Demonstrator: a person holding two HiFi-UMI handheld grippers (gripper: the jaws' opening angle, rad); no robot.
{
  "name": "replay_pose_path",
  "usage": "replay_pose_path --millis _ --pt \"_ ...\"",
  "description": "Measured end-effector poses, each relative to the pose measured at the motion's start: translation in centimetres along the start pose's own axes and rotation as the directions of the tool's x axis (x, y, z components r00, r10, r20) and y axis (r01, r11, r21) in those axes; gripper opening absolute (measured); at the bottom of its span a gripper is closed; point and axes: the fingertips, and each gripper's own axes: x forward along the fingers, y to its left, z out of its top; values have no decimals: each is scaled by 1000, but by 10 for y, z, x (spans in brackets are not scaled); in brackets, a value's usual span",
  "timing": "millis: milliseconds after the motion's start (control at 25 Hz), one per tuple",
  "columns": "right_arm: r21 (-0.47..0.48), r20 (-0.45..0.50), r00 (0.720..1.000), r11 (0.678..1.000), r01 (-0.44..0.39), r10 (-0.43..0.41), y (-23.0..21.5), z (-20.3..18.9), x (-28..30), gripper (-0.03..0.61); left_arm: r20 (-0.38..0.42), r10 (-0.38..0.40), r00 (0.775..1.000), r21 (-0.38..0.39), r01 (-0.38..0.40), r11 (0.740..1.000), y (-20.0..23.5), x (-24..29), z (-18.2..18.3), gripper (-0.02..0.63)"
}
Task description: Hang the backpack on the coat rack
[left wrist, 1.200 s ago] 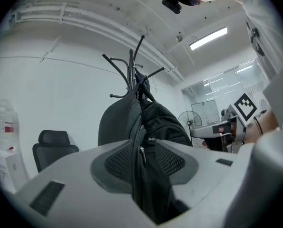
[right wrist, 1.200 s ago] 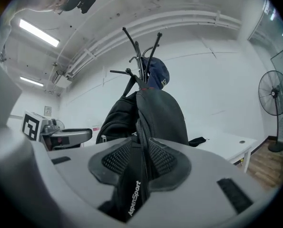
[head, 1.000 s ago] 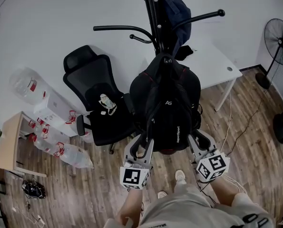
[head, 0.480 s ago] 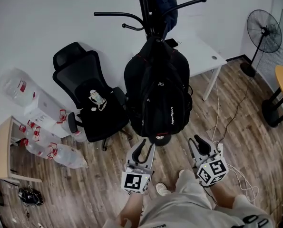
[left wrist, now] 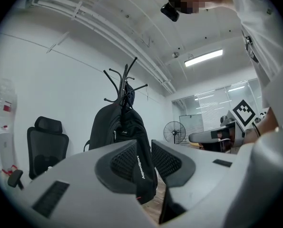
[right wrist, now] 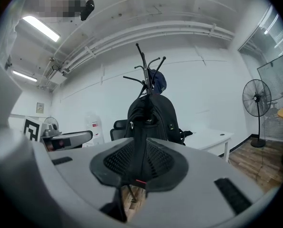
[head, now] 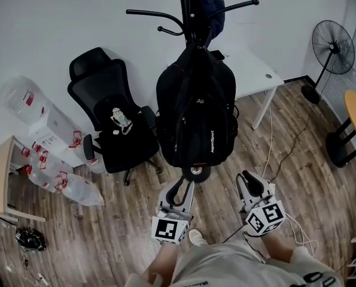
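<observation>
On the black metal coat rack [head: 187, 18]: we see the black fabric backpack [head: 195, 115] hanging by its top from a hook near the pole, its bottom just clear of the wooden floor.
Change: a second ago both grippers were under the bag's lower corners; now both sit nearer to us, apart from it, and the bag hangs on its own.
Left gripper [head: 181, 189]: released. Its jaws have just been closing and stand partly apart, with nothing between them; the bag only shows through the gap from a distance.
Right gripper [head: 249, 182]: also released, its jaws only a narrow slit apart and gripping nothing.
Surroundings: the black mesh office chair [head: 109, 121] stands left of the bag, and the white surface [head: 256, 70] lies far right behind it.
Meaning for the task: we judge the hanging done, since the rack alone carries the weight; all that seems left is to back away without brushing the bag.
</observation>
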Motion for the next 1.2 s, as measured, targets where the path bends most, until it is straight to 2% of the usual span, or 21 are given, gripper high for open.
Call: replay_pose_path --millis 160,280,480,880,1200 --pt "-8 11 1000 1000 -29 29 -7 2 -23 52 -8 46 999 15 -46 999 -22 -5 3 34" --pt "16 26 998 999 -50 49 -15 0 -48 41 -12 61 998 22 -60 998 -44 -12 1 14" --pt "44 20 997 996 -75 74 -31 -11 -102 40 -48 91 995 15 -90 996 -98 -28 -3 9" --pt "63 -3 990 988 -138 139 -54 -24 -213 41 -63 152 986 13 -152 988 -212 -78 -2 9" --pt "123 11 983 975 -185 185 -56 -34 -263 40 -89 211 973 41 -208 977 -257 -115 5 9"
